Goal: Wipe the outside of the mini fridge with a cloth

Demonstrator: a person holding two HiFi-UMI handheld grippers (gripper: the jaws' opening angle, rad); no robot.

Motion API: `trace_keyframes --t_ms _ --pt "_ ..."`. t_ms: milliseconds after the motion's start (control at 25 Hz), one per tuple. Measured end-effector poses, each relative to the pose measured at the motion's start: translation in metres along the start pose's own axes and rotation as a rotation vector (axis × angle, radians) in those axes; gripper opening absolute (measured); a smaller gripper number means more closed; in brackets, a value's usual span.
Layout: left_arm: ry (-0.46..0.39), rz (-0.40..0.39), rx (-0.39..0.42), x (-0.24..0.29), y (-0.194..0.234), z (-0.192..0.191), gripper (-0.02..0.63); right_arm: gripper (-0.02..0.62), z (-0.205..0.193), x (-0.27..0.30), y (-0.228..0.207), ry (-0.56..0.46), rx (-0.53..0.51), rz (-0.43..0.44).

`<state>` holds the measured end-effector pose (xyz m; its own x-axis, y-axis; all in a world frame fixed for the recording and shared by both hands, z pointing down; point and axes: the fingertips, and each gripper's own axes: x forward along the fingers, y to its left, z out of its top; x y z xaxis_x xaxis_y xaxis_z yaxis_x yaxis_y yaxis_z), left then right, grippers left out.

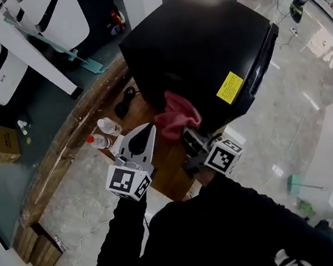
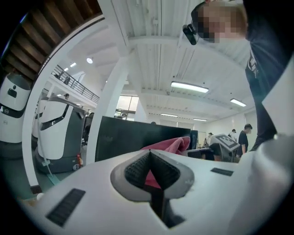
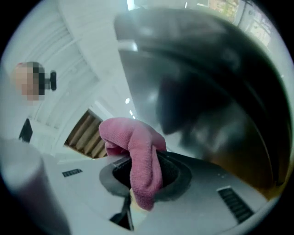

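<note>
The black mini fridge (image 1: 203, 44) stands on a wooden table (image 1: 79, 126) and fills the upper middle of the head view. My right gripper (image 1: 190, 137) is shut on a pink cloth (image 1: 176, 117), which is bunched against the fridge's lower near side. In the right gripper view the cloth (image 3: 140, 158) hangs out over the jaws, close to the fridge's glossy dark surface (image 3: 206, 87). My left gripper (image 1: 146, 131) is shut and holds nothing, just left of the cloth and short of the fridge. Beyond its closed jaws, the left gripper view shows the fridge (image 2: 133, 137) and cloth (image 2: 171, 145).
Two small bottles (image 1: 104, 133) lie on the table left of my left gripper. A black cable (image 1: 126, 100) is coiled by the fridge's left side. A yellow sticker (image 1: 229, 86) marks the fridge. White machines (image 1: 28, 26) stand past the table's far edge.
</note>
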<state>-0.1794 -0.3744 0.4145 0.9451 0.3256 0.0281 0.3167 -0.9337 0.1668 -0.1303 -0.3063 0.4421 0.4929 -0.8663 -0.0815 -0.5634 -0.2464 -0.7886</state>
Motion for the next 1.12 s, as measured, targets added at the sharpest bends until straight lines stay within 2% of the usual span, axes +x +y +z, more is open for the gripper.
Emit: trace_keyframes --t_ms 200,440,760,1120 --pt "-0.057 -0.043 0.020 0.006 -0.018 0.033 0.006 0.072 0.035 -0.010 0.019 -0.108 0.041 0.003" --pt "-0.053 -0.083 0.049 0.024 -0.028 0.040 0.006 0.072 0.056 -0.016 -0.001 -0.206 0.185 -0.038" --pt "0.006 -0.105 0.062 0.048 -0.032 0.018 0.006 0.072 0.047 -0.021 -0.044 -0.221 0.392 -0.140" --pt "0.086 -0.107 0.064 0.060 -0.030 -0.033 0.006 0.074 0.023 -0.026 -0.076 -0.184 0.426 -0.211"
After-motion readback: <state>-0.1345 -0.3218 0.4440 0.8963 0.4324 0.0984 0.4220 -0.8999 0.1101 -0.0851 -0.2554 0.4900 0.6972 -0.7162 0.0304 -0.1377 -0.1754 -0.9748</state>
